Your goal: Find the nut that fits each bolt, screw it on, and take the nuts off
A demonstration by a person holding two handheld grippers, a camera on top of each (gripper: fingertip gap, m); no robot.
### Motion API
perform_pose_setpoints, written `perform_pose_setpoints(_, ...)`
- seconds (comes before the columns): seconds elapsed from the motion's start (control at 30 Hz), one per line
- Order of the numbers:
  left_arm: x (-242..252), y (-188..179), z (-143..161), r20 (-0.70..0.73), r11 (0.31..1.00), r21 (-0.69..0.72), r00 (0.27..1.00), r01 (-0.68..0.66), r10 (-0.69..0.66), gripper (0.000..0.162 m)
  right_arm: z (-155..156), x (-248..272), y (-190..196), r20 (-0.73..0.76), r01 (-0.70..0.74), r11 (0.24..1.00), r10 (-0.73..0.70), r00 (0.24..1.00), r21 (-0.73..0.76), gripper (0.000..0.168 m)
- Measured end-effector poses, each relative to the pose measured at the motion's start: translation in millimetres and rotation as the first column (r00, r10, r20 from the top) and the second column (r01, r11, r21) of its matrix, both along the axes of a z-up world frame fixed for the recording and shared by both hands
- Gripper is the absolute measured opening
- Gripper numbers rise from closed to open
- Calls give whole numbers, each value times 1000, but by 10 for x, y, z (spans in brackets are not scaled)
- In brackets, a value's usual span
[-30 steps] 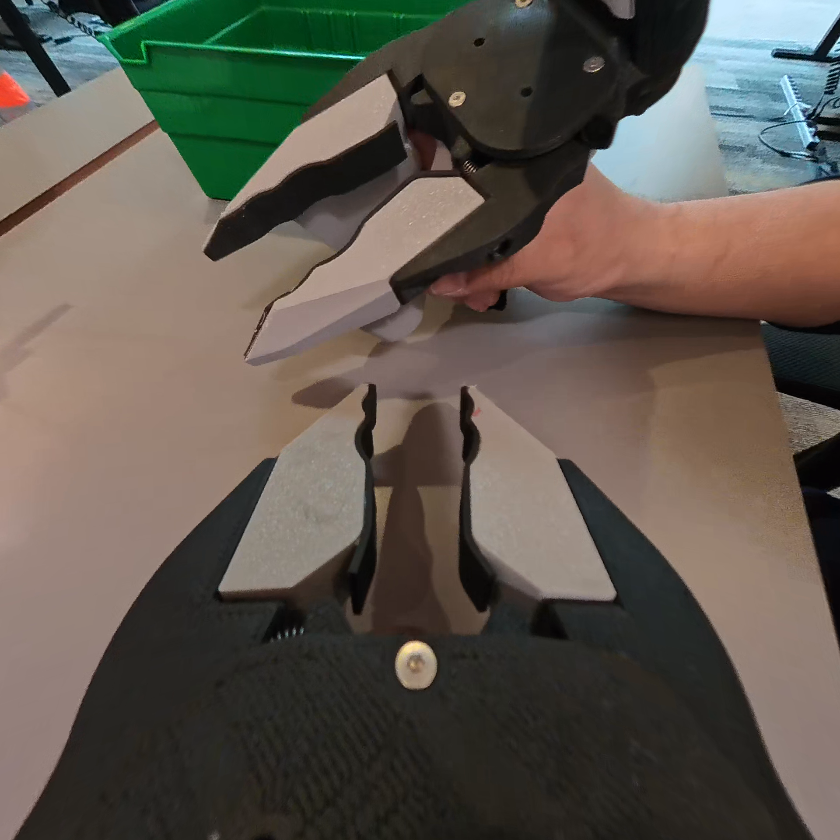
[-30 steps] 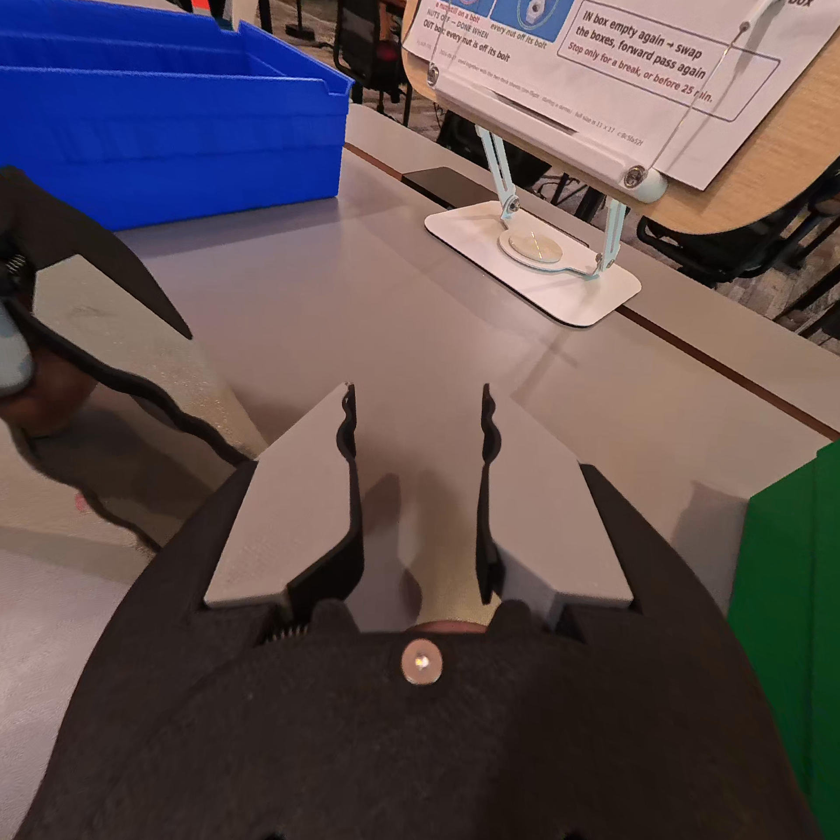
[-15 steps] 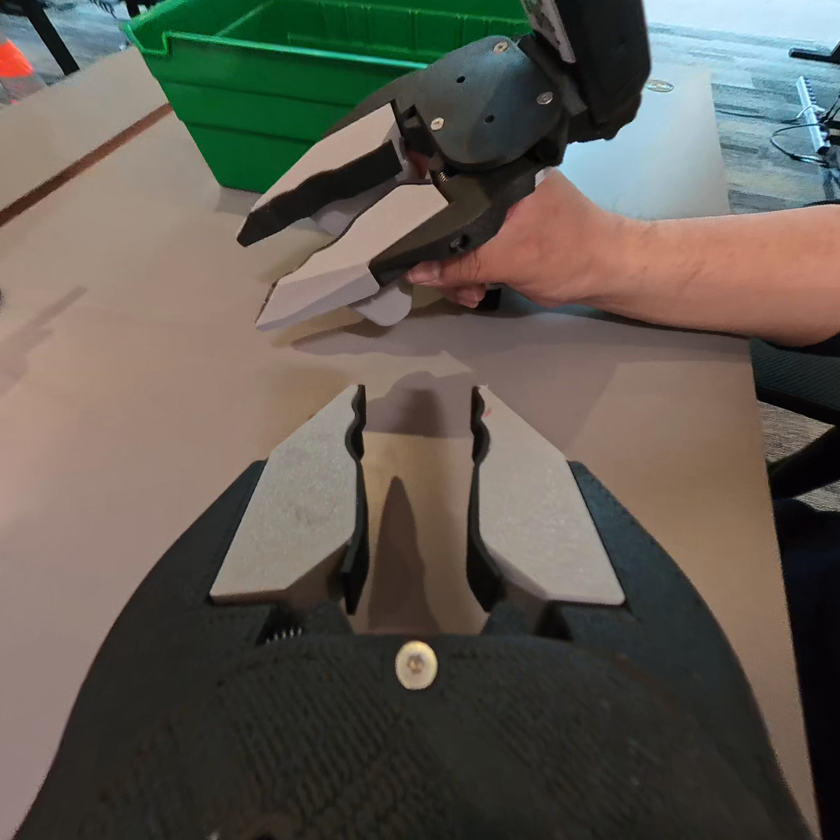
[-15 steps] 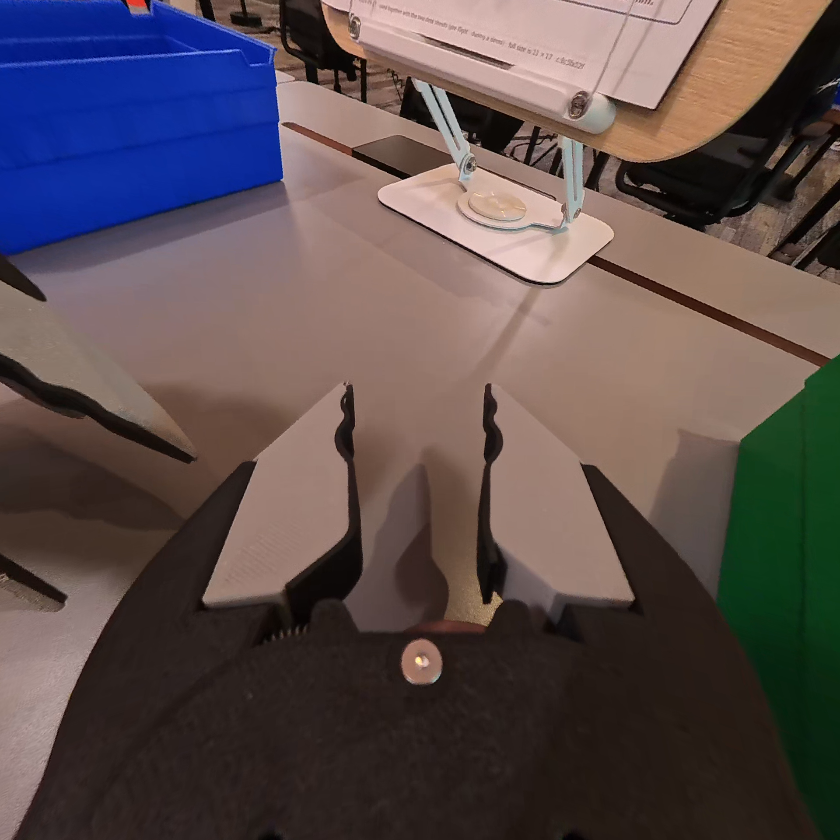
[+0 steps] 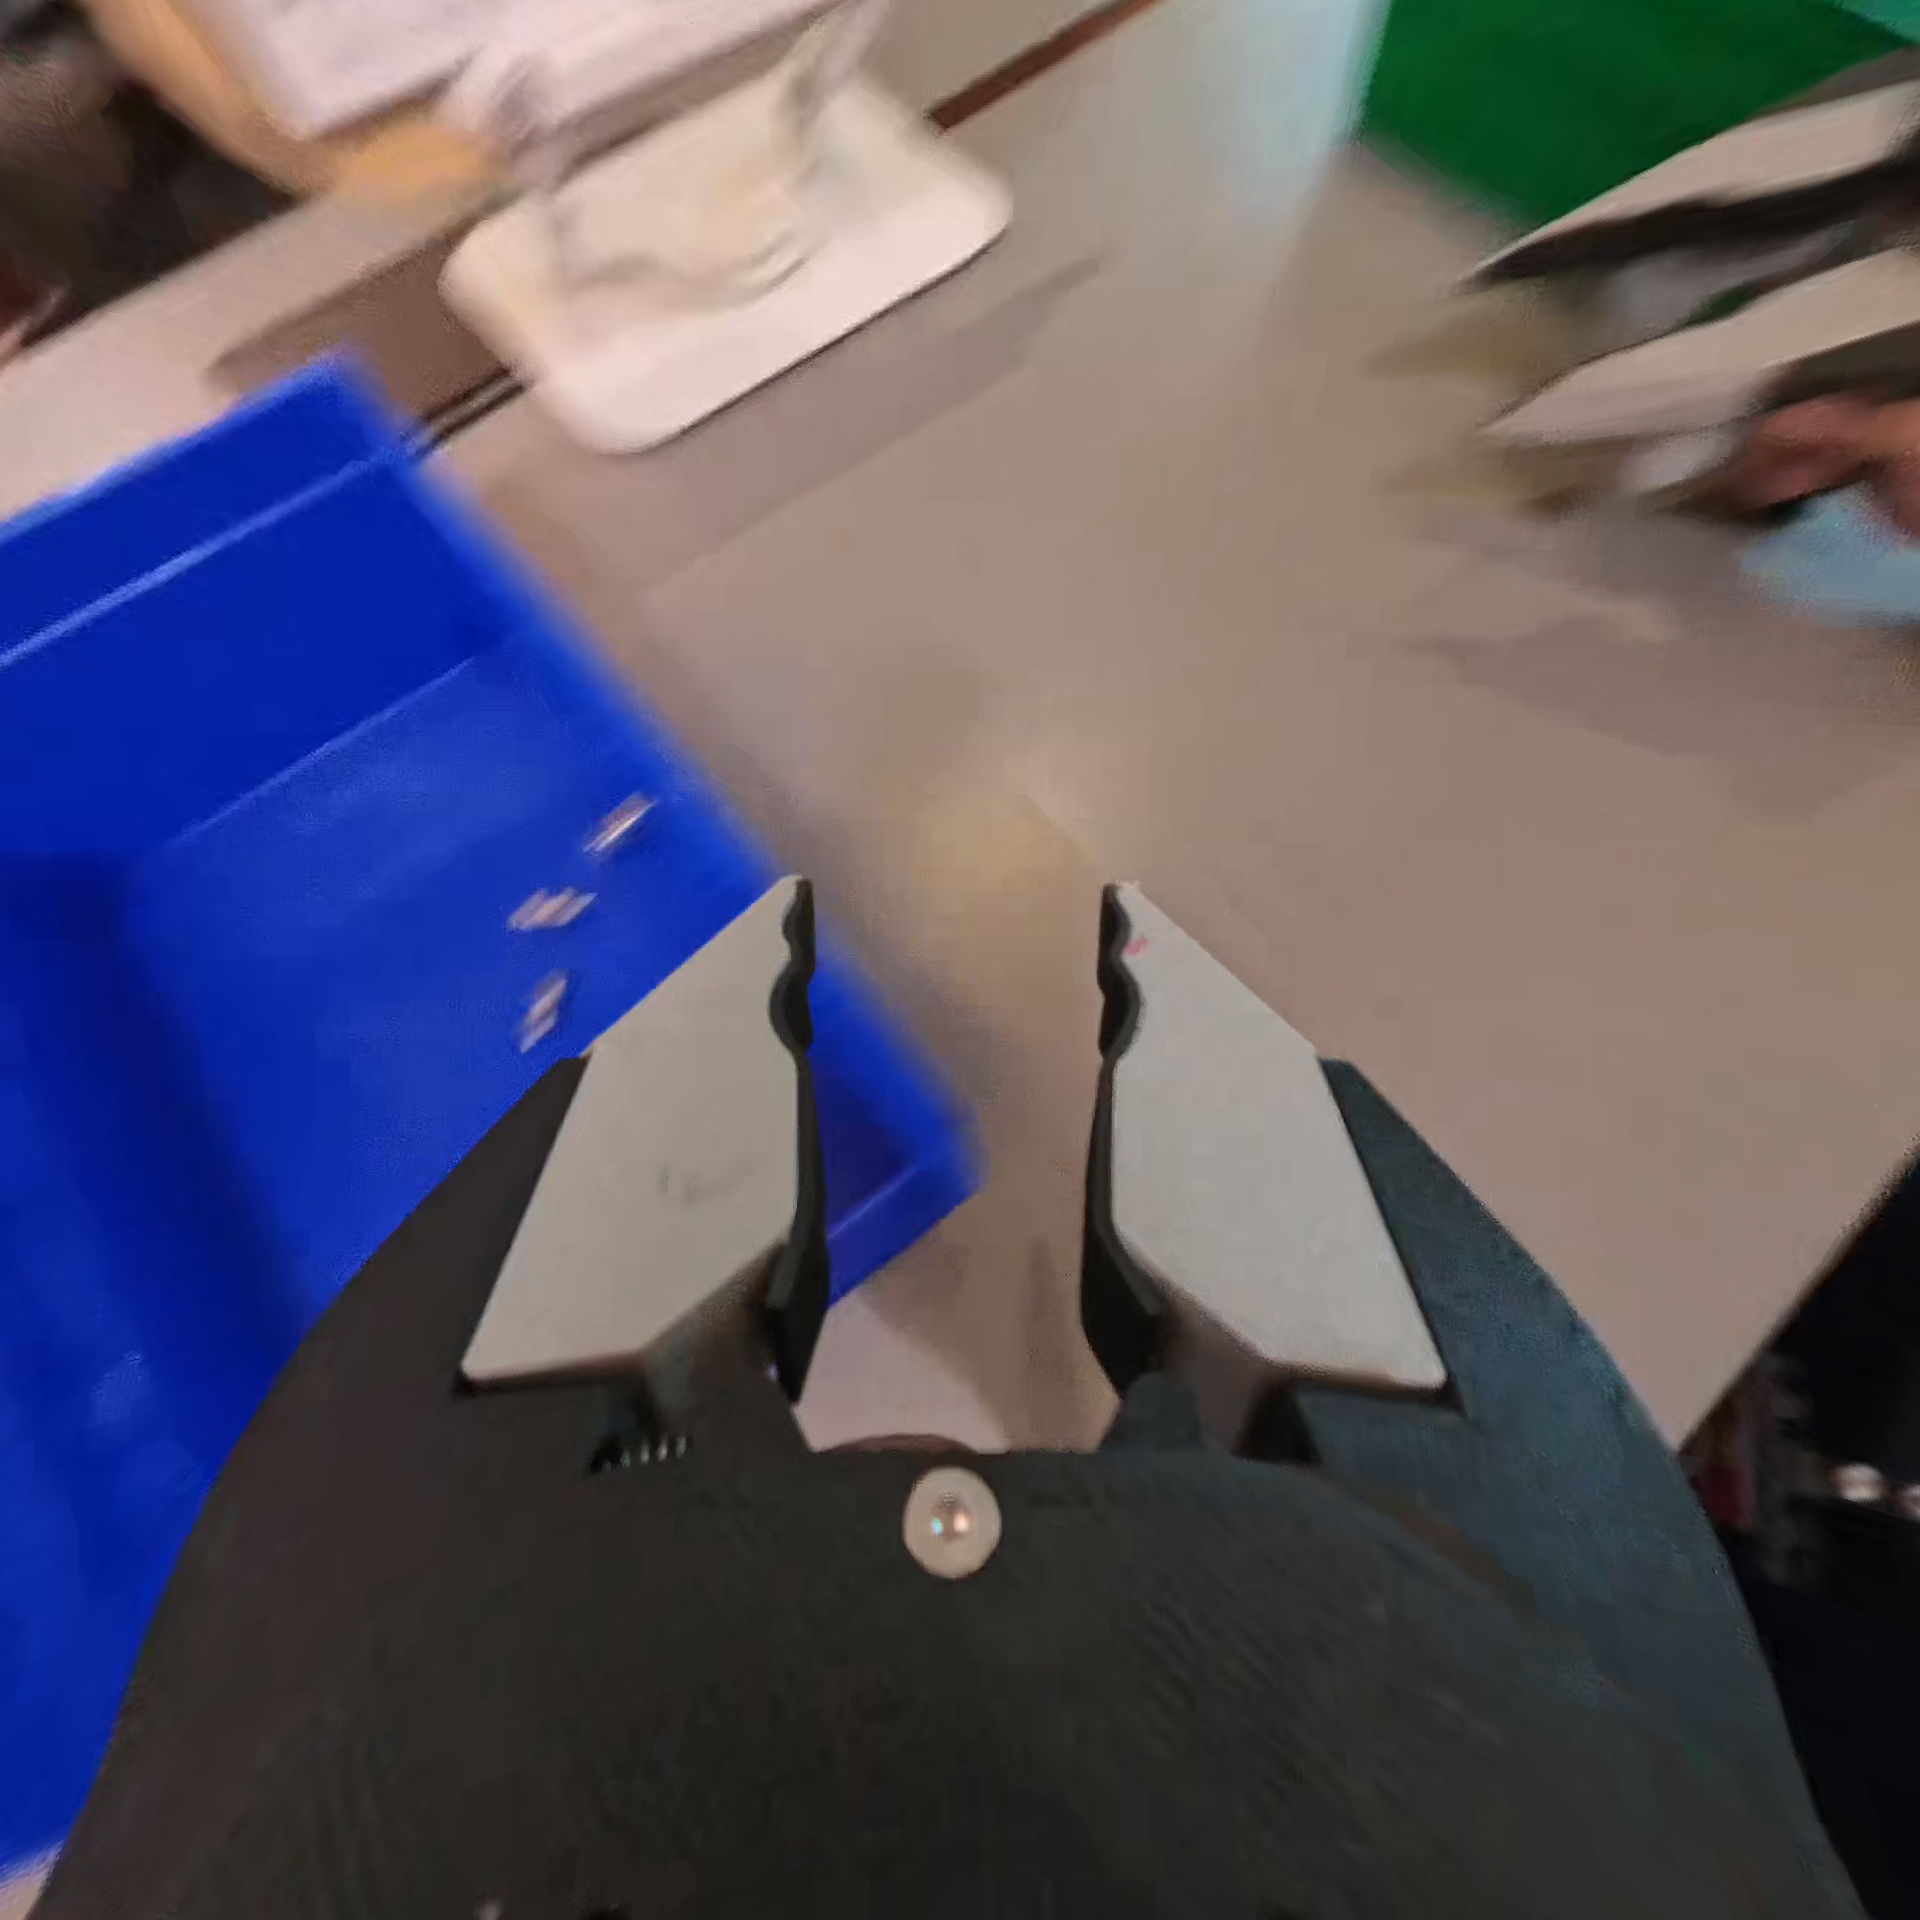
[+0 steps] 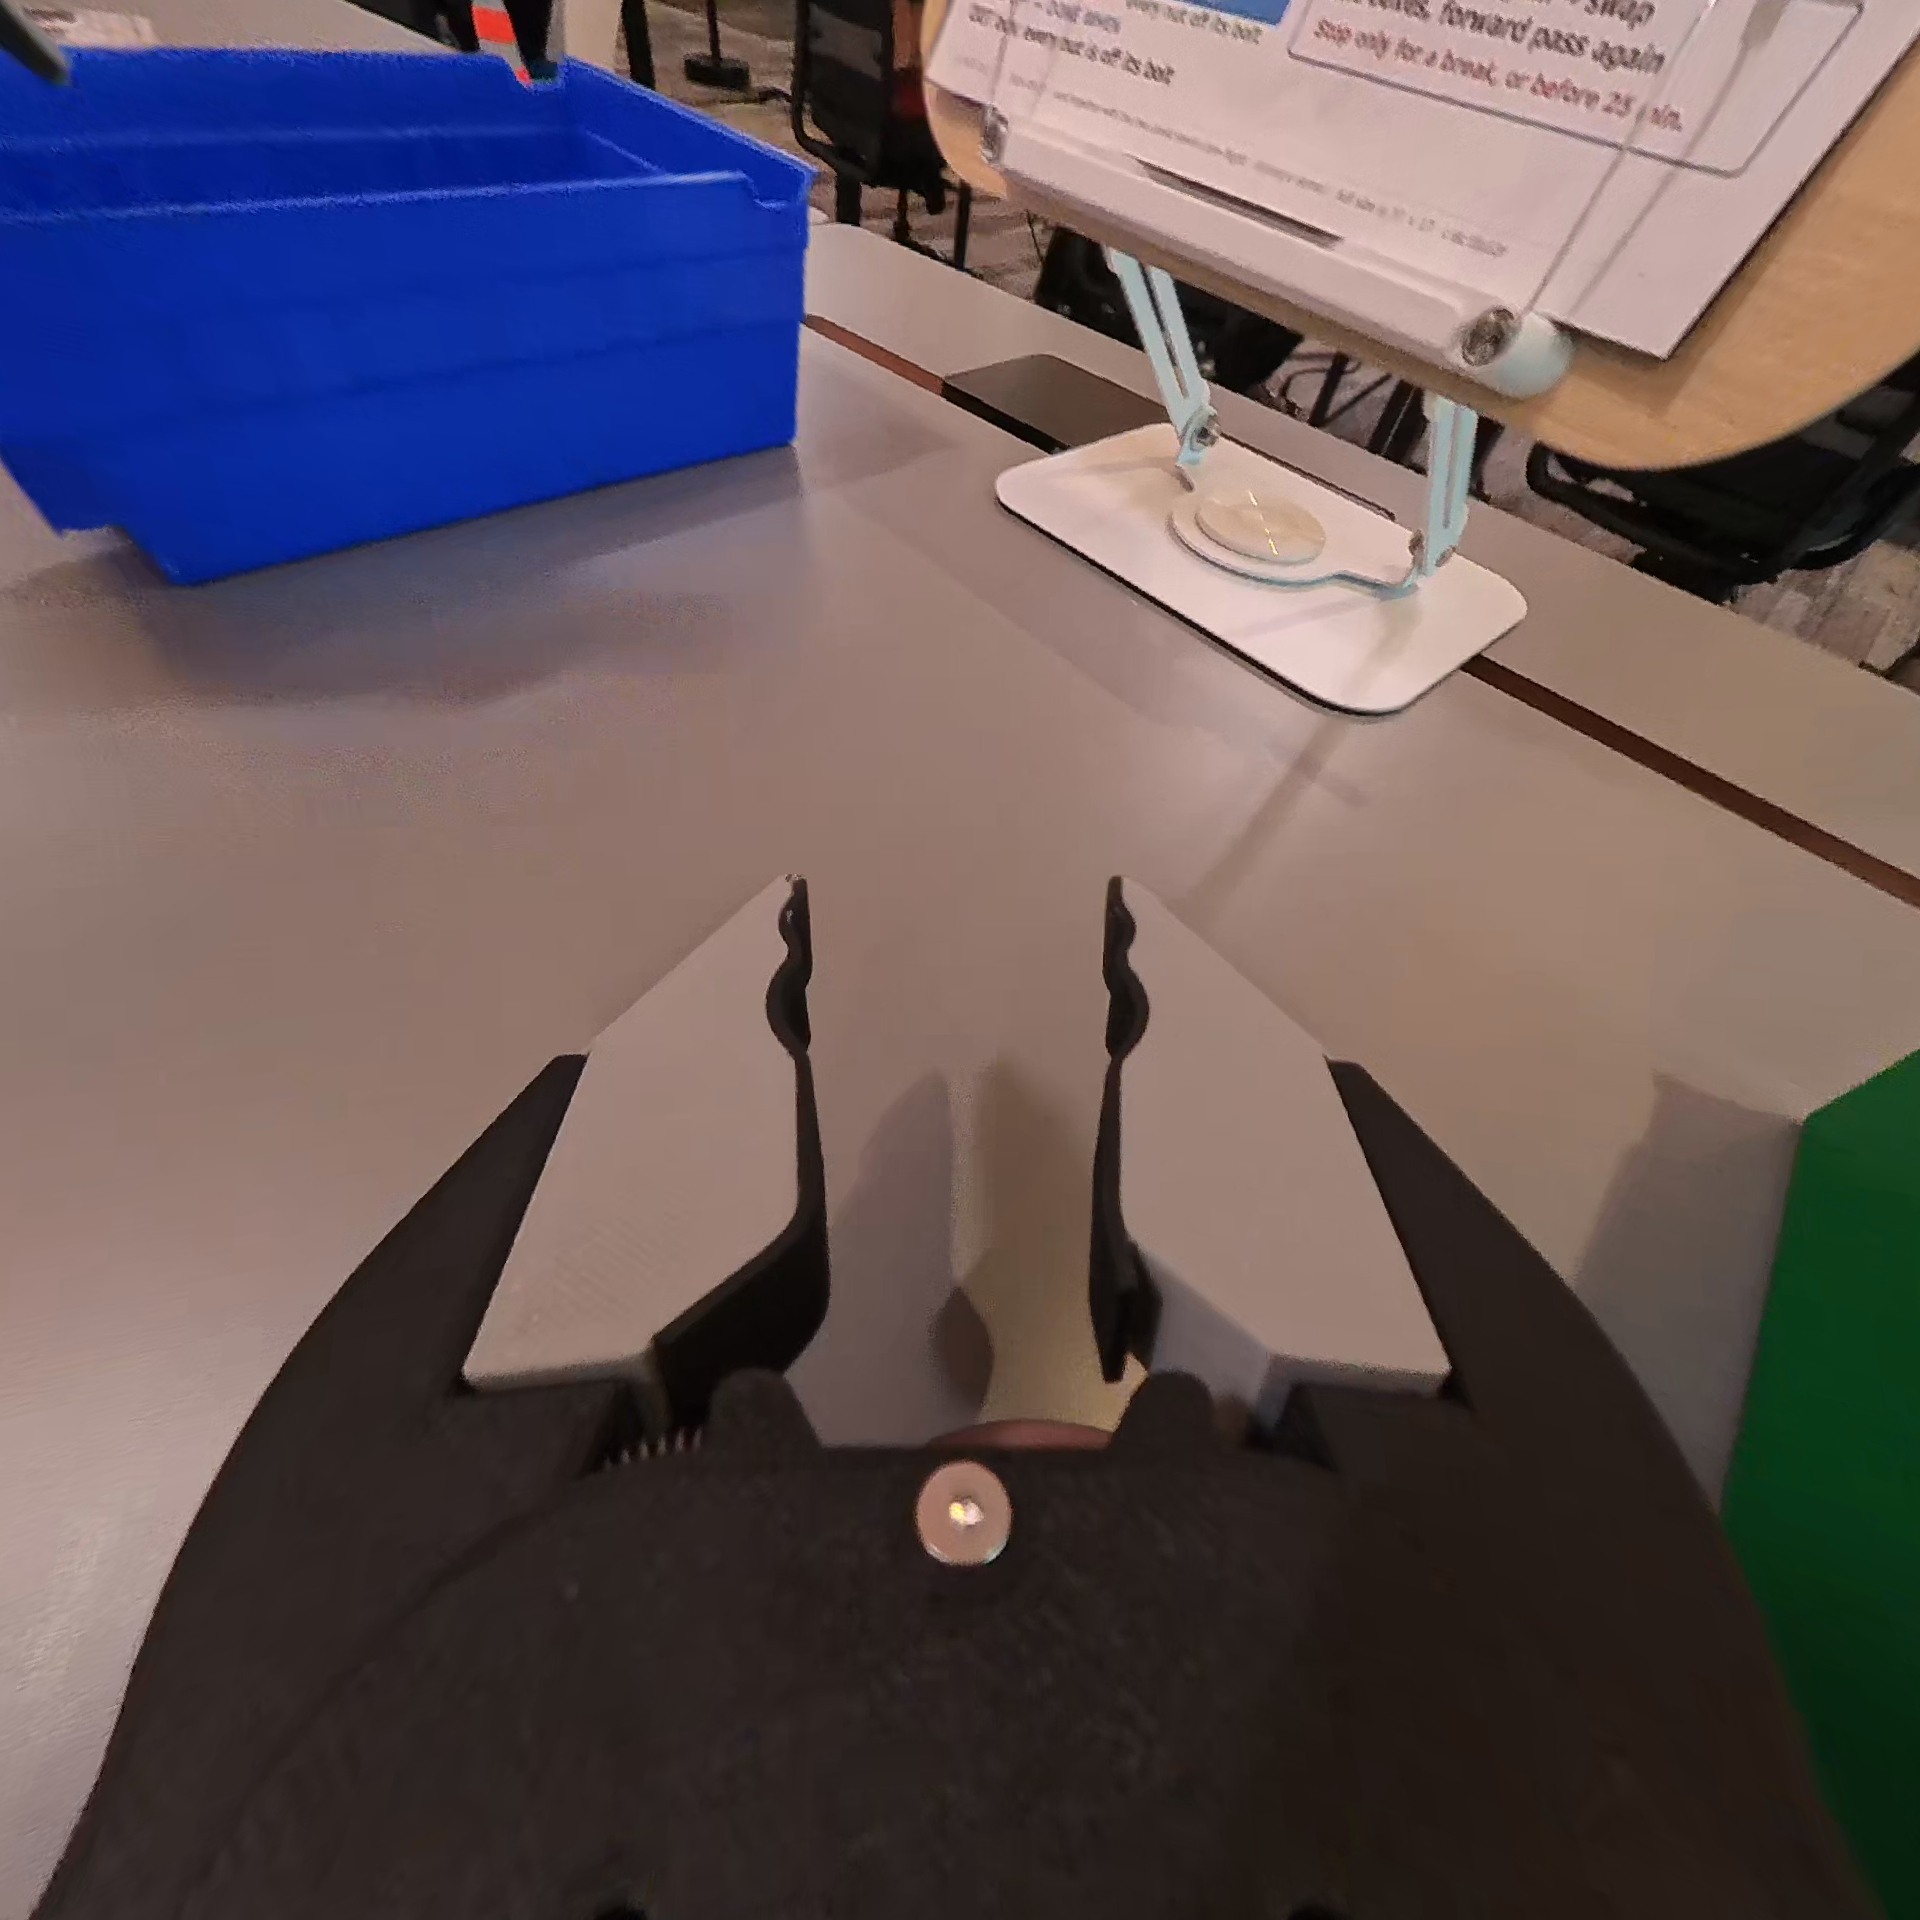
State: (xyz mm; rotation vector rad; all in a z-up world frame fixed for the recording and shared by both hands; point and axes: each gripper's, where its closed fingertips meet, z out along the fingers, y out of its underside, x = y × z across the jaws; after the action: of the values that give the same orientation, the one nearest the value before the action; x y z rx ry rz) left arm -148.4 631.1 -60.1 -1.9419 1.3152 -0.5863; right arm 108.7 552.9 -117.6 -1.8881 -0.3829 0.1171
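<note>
I'm holding the left gripper (image 5: pixel 956 904) by the blue bin (image 5: pixel 312 790), jaws gaping, empty, small metal bits (image 5: pixel 551 909), possibly nuts, blurring inside, right gripper (image 6: pixel 956 899) hovering over surface (image 6: pixel 520 831), jaws likewise.

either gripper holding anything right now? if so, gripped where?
Nothing held. The left gripper is open with only table and the blue bin behind the gap; the right gripper is open over bare table.

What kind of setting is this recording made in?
Probably an office-style workspace set up for data collection: a grey table with a blue parts bin, a green bin, an instruction sheet on a tilted stand, and office chairs behind.
</note>
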Motion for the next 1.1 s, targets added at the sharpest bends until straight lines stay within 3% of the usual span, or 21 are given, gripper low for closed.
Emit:
perform_pose_setpoints(0.1,-642,673,-250,-172,979,-28,966,-203,195,54,61,-75,-25,25,-8,1000,8,1000,20,53)
perform_pose_setpoints(0.2,-913,1075,-623,-279,948,-91,922,-305,269,52,90,-104,-44,38,-11,999,10,999,32,53)
perform_pose_setpoints(0.3,-996,1189,-945,-371,926,-162,891,-341,263,50,102,-89,-48,32,-5,999,4,999,35,53)
perform_pose_setpoints(0.4,-1181,1297,-1144,-482,906,-137,826,-401,293,48,108,-45,-43,17,8,999,-8,1000,38,52)
perform_pose_setpoints(0.5,-1191,1266,-1241,-506,897,-181,820,-403,267,48,101,-15,-36,-8,15,999,-15,1000,28,52)
perform_pose_setpoints(0.63,-1172,1276,-1248,-499,898,-198,829,-393,253,21,130,-4,-38,-13,19,999,-19,1000,37,51)
perform_pose_setpoints(0.73,-1194,1250,-1246,-523,903,-191,818,-386,239,20,121,9,-35,-7,25,999,-25,1000,34,50)
perform_pose_setpoints(0.9,-1089,1284,-962,-495,940,-67,829,-336,260,20,130,-18,-40,-9,17,999,-17,1000,36,50)
perform_pose_setpoints(1.0,-746,1251,-426,-361,963,50,894,-265,265,20,124,-16,-40,4,19,999,-19,1000,36,50)
perform_pose_setpoints(1.1,-109,895,180,-167,984,148,978,-96,121,17,127,-18,-41,2,16,999,-16,1000,34,50)
